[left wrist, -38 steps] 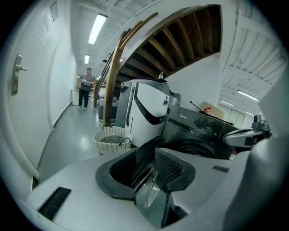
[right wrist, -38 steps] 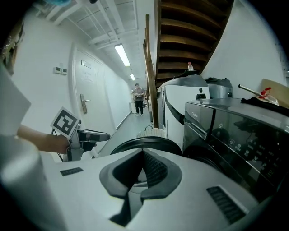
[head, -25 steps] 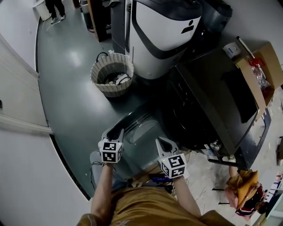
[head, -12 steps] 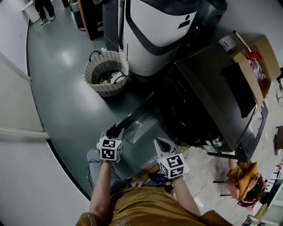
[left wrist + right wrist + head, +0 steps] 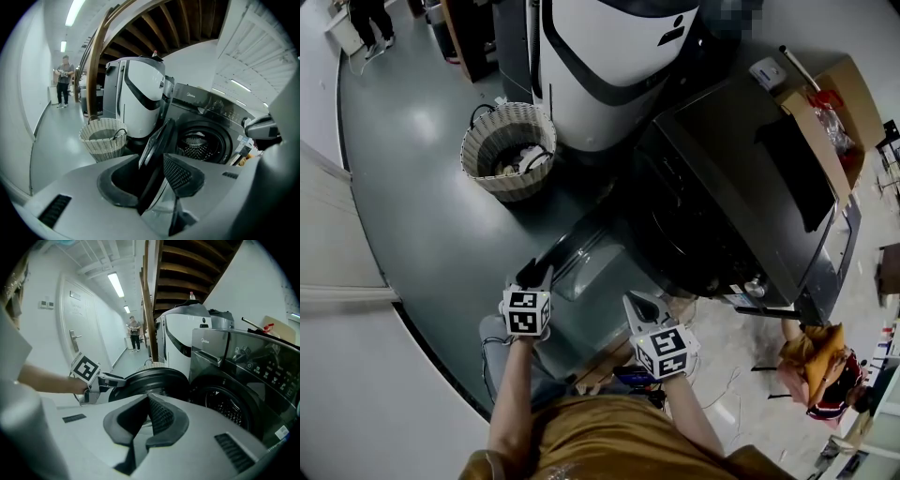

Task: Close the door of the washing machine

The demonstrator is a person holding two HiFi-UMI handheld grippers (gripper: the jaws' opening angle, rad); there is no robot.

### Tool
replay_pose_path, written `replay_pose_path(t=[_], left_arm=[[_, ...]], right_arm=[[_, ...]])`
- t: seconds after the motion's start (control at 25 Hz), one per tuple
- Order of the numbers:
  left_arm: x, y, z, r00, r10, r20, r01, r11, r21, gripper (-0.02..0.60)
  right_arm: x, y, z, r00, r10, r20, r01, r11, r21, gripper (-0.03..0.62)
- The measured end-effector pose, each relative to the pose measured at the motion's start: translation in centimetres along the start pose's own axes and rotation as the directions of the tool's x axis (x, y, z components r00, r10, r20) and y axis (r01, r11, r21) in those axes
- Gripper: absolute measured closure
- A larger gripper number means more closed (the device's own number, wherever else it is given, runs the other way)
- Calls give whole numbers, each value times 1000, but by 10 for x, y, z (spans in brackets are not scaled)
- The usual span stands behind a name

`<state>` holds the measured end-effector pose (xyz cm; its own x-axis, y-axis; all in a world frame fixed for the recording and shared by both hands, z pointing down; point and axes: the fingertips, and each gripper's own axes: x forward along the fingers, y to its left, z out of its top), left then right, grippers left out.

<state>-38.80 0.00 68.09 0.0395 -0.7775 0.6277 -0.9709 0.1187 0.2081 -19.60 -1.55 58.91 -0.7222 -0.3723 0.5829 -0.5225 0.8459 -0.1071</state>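
Washing machine door [image 5: 591, 267] is hanging wide open, swung out toward the near side from the dark front-load washing machine [image 5: 741, 187] on the right, drum opening showing. Left gripper [image 5: 534, 275] is sitting at the door's near-left edge; its jaws have just been opening and are standing apart, with the door's rim running between them, not clamped. Right gripper [image 5: 639, 302] is hovering just beside the door's near-right side, jaws together, nothing in them. A white appliance [image 5: 600, 56] is standing on the far side of the washer, and a wicker basket [image 5: 506, 150] is sitting left of that on the grey floor [image 5: 422, 216]. A cardboard box [image 5: 830, 112] is lying at far right. A person [image 5: 366, 19] is standing far left.
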Motion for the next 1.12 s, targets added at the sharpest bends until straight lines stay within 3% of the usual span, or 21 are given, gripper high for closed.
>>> replay_pose_path(t=[0.88, 1.12], left_arm=[[-5, -36, -17, 997, 35, -72, -37, 999, -24, 407], [-6, -47, -22, 995, 61, -74, -64, 997, -37, 407]], right_arm=[[-40, -27, -7, 1000, -14, -10, 13, 998, -67, 582], [-61, -36, -11, 1000, -6, -1, 6, 999, -44, 582]])
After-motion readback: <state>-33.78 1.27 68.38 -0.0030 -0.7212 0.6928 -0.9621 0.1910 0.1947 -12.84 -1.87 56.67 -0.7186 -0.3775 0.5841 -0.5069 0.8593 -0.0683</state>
